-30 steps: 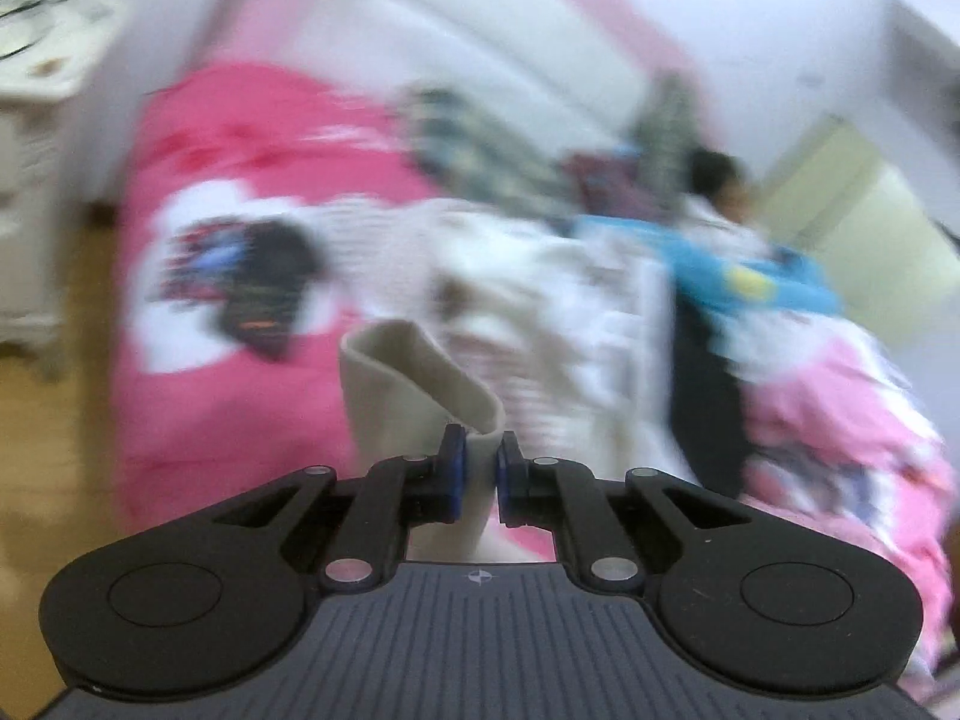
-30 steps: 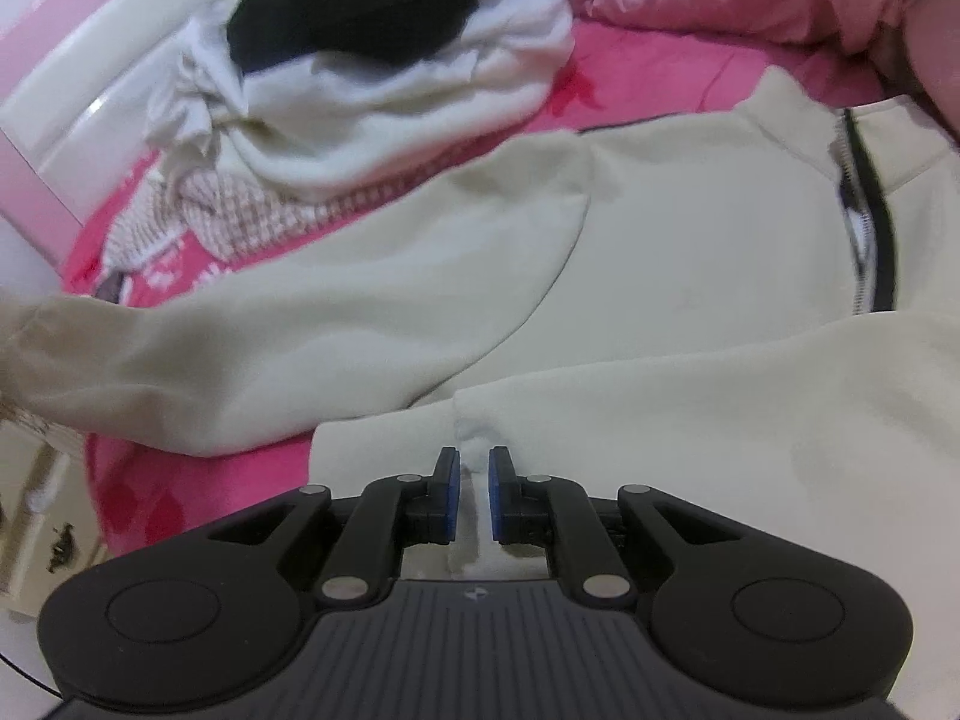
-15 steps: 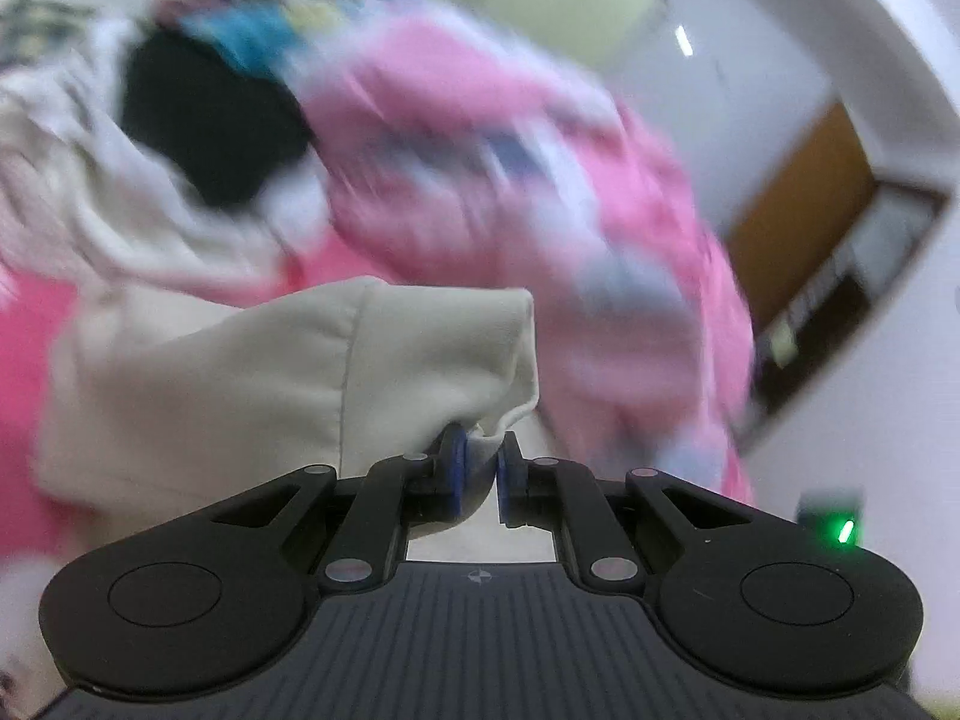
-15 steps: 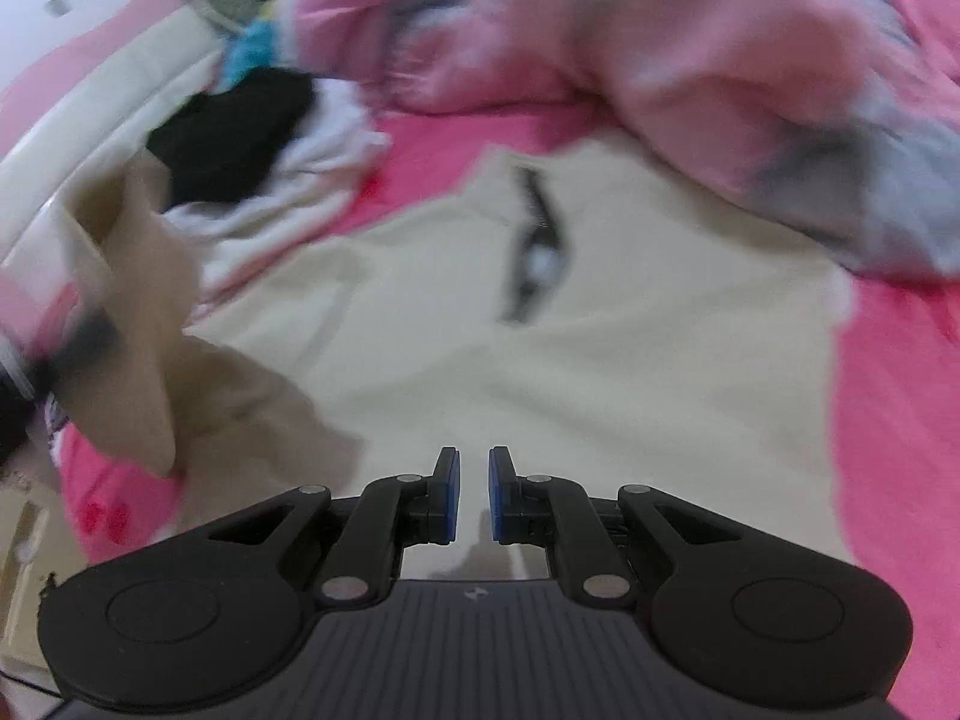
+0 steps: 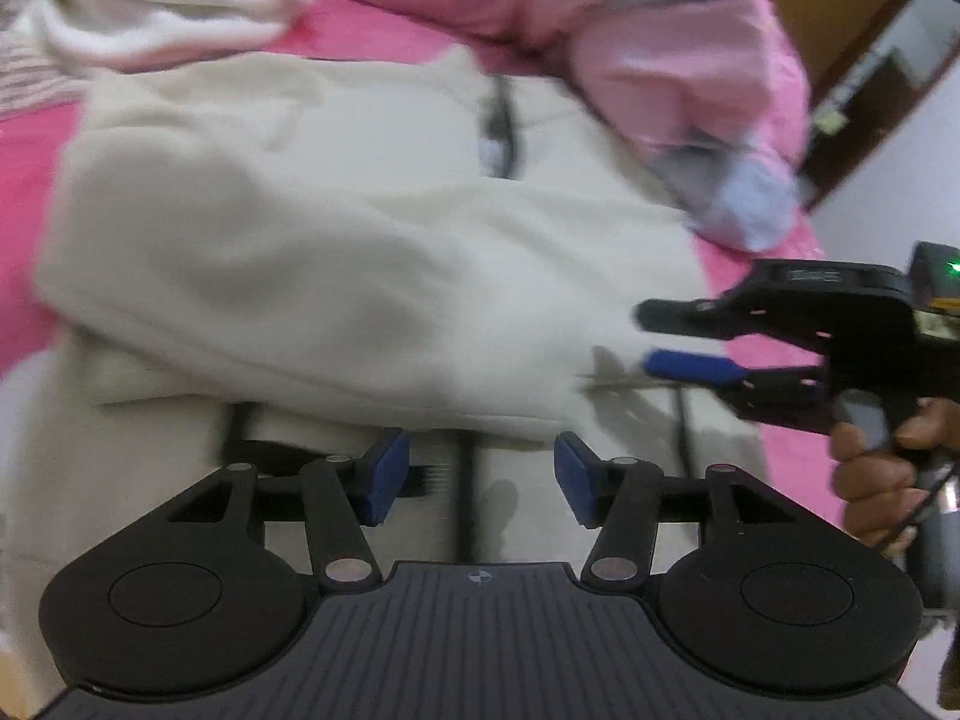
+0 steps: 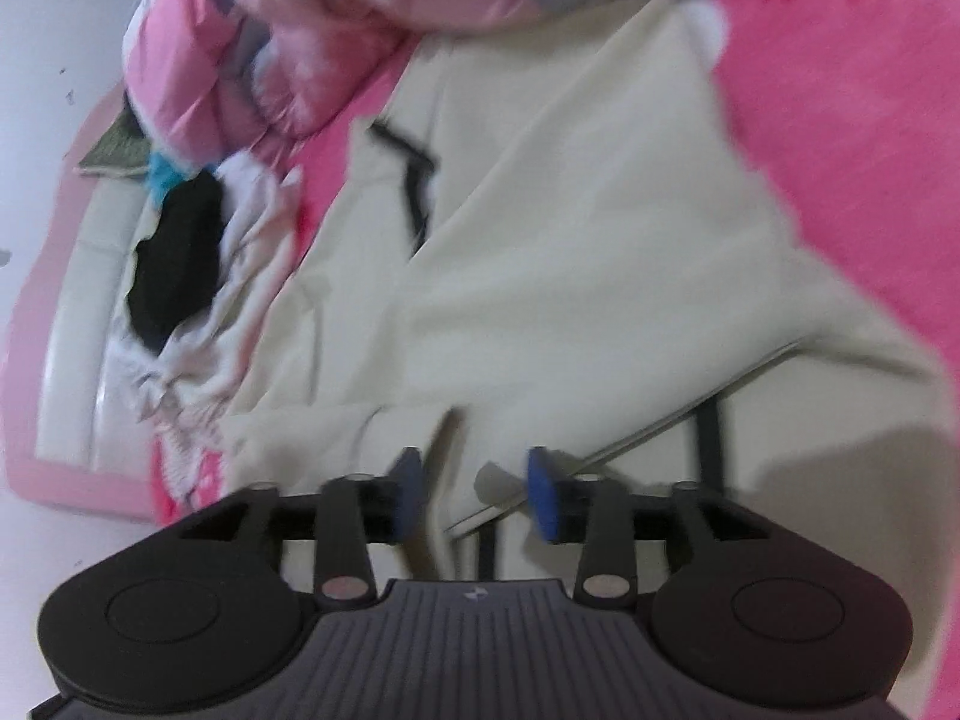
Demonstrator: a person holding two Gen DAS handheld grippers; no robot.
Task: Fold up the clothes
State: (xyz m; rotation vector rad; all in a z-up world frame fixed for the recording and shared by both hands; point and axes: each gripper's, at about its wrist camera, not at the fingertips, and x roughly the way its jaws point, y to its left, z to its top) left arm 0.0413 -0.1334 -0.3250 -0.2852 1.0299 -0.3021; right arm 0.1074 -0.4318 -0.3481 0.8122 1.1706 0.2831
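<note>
spreading across the pink bed (image 5: 372, 30), the cream sweatshirt (image 5: 336, 240) lies flat with its dark zip collar (image 5: 501, 120) toward the far side and one sleeve (image 5: 288, 312) folded over the body. a pink quilt (image 5: 672, 54) is bunched just beside the collar, and a heap of other clothes (image 6: 174, 258) sits near the headboard.

the left tool (image 5: 480, 474) hovers low over the near hem with its jaws wide apart and nothing between them. the right tool (image 6: 474, 492) is likewise parted and empty, just over the folded cloth.

as a judgement, the risk is the laid sleeve: it looks soft and thick, so a tool tip brushing it on the way past could drag it off the body. pinching only the top layer at the hem would lift one ply and skew any further fold. the quilt, so close to the collar, could also snag a fold carried that way.

the left view alone shows the right tool from the side, with a hand (image 5: 882, 480) on its grip, at the sweatshirt's right edge. the right view alone shows the clothes heap in full and the sleeve's diagonal edge (image 6: 540, 150) across the chest.
</note>
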